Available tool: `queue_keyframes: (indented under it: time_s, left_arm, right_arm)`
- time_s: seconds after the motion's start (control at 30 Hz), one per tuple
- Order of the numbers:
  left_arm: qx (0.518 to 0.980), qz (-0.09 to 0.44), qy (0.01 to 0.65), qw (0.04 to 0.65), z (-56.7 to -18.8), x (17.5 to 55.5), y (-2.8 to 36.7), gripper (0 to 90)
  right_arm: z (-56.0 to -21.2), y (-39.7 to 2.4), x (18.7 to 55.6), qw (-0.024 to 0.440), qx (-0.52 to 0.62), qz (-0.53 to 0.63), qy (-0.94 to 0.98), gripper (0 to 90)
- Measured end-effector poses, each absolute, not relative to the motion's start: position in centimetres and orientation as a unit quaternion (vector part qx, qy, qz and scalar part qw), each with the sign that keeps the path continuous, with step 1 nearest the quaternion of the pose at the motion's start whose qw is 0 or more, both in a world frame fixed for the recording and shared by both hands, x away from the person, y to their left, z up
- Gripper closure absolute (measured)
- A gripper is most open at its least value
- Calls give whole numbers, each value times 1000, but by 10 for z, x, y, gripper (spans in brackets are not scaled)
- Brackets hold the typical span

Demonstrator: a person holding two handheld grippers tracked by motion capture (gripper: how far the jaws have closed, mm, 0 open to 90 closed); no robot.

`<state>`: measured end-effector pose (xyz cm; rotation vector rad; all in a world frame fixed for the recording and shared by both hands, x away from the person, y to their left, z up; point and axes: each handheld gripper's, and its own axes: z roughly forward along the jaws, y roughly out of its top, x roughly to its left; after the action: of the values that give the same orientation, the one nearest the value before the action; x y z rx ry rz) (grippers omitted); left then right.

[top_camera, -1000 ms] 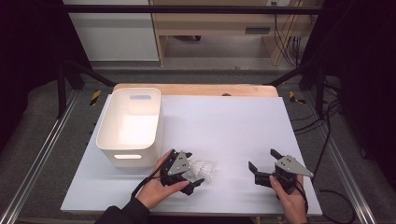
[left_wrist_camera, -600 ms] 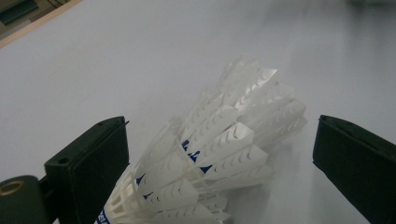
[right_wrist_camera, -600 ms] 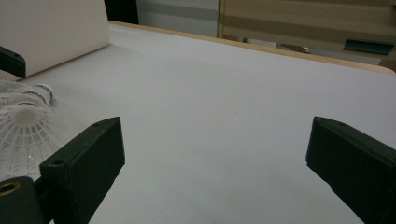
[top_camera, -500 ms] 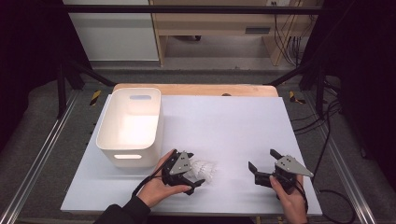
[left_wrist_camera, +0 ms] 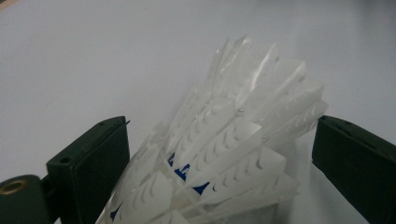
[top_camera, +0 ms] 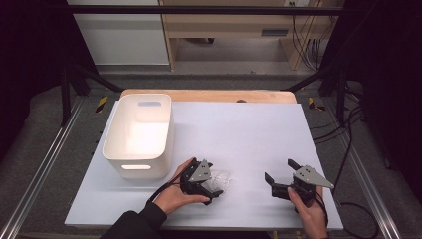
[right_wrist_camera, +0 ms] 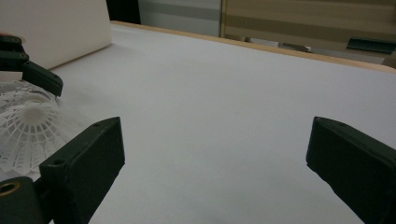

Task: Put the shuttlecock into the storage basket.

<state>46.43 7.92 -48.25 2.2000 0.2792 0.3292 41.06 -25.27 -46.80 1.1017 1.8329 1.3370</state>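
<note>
Left gripper (left_wrist_camera: pixel 219 172) fingers spread either side of the shuttlecock (left_wrist_camera: pixel 224 154), not pinching; right gripper (right_wrist_camera: pixel 215 172) spread, idle. Risk: closing hard crushes feathers, or it slips.

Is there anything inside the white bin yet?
In the high view the white bin shows bare, brightly lit floor and walls, nothing in it. Its near wall hides a strip of floor behind it. The shuttlecock sits between the left hand-held gripper jaws on the table.
</note>
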Motion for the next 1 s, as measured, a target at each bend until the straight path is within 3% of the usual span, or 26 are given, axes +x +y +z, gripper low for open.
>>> queue_keyframes:
  time_s: [0.37, 0.6, 0.83, 1.0]
  left_arm:
    - [885, 125, 126, 430, -485, 475, 70, 60]
    - [882, 133, 143, 428, -483, 476, 69, 147]
    - [884, 139, 156, 419, -483, 478, 69, 324]
    - [887, 143, 156, 410, -484, 477, 66, 386]
  right_arm:
    - [-468, -253, 411, 303, 415, 505, 693, 45]
    - [-469, -252, 411, 299, 416, 504, 696, 44]
    - [-469, -252, 412, 297, 416, 505, 696, 45]
    - [-469, -252, 412, 297, 416, 505, 696, 45]
